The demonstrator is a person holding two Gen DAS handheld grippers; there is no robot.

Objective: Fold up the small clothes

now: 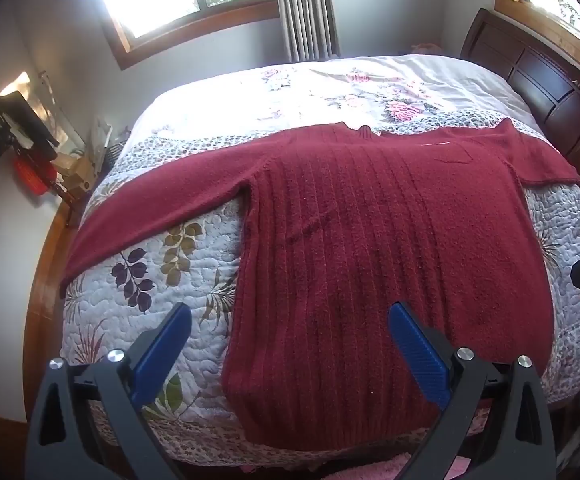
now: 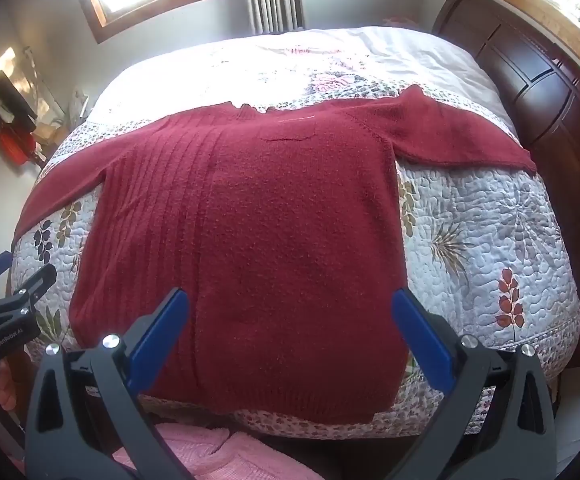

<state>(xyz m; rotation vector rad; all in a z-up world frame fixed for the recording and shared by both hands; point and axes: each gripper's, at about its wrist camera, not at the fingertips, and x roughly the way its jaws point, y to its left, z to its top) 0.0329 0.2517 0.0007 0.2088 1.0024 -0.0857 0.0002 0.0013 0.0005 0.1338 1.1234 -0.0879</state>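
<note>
Lying flat on the floral quilt (image 1: 161, 280), the red sweater (image 1: 370, 240) is spreading between both tongs, left gripper (image 1: 290, 344) and right gripper (image 2: 290, 332), each gaping apart and empty.

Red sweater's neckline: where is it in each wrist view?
Left wrist: red sweater neckline sits upper centre, at the garment's far edge.
Right wrist: neckline sits upper centre-left, at the far edge.
Shared landmark: dark wooden headboard, upper right in both.
</note>
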